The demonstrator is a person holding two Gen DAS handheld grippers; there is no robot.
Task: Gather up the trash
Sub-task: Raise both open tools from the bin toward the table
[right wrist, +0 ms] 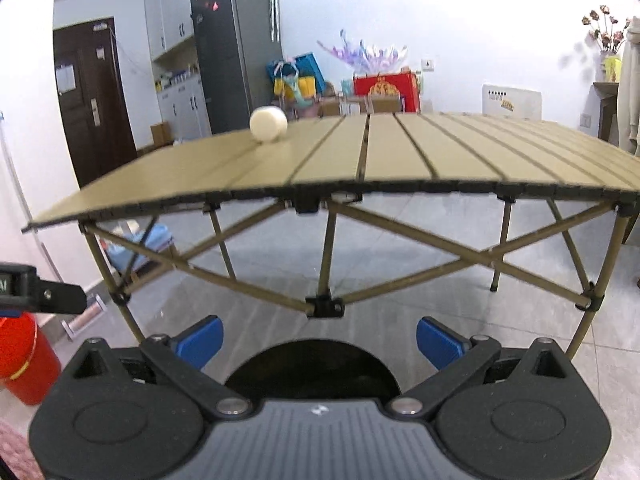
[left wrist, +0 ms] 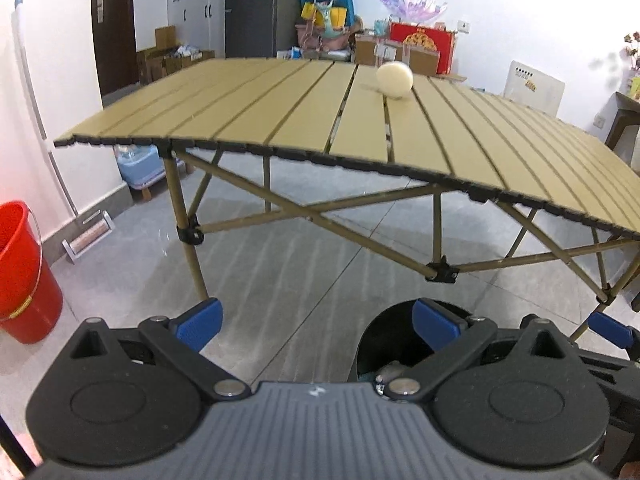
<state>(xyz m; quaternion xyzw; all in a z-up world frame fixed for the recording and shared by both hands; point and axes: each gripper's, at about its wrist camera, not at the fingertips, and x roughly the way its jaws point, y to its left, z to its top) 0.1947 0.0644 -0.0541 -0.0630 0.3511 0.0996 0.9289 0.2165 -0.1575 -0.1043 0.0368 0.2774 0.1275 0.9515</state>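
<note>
A cream-white round object (left wrist: pixel 394 76) lies on the far part of a tan slatted folding table (left wrist: pixel 280 120); the right wrist view shows the same round object (right wrist: pixel 268 124) at the table's (right wrist: pixel 440 152) back left. Both grippers are held low in front of the table, well short of it. My left gripper (left wrist: pixel 316 320) is open with nothing between its blue pads. My right gripper (right wrist: pixel 319 340) is open too, and empty. A black bin (left wrist: pixel 384 340) stands on the floor below them, with some crumpled scraps inside; its dark rim (right wrist: pixel 312 364) fills the gap below the right gripper.
A red bucket (left wrist: pixel 22 276) stands on the floor at the left by the wall. The table's crossed legs (right wrist: pixel 324 304) lie ahead at gripper height. Boxes, bags and a fridge (right wrist: pixel 232 48) line the far wall. Grey tiled floor (left wrist: pixel 280 272) stretches under the table.
</note>
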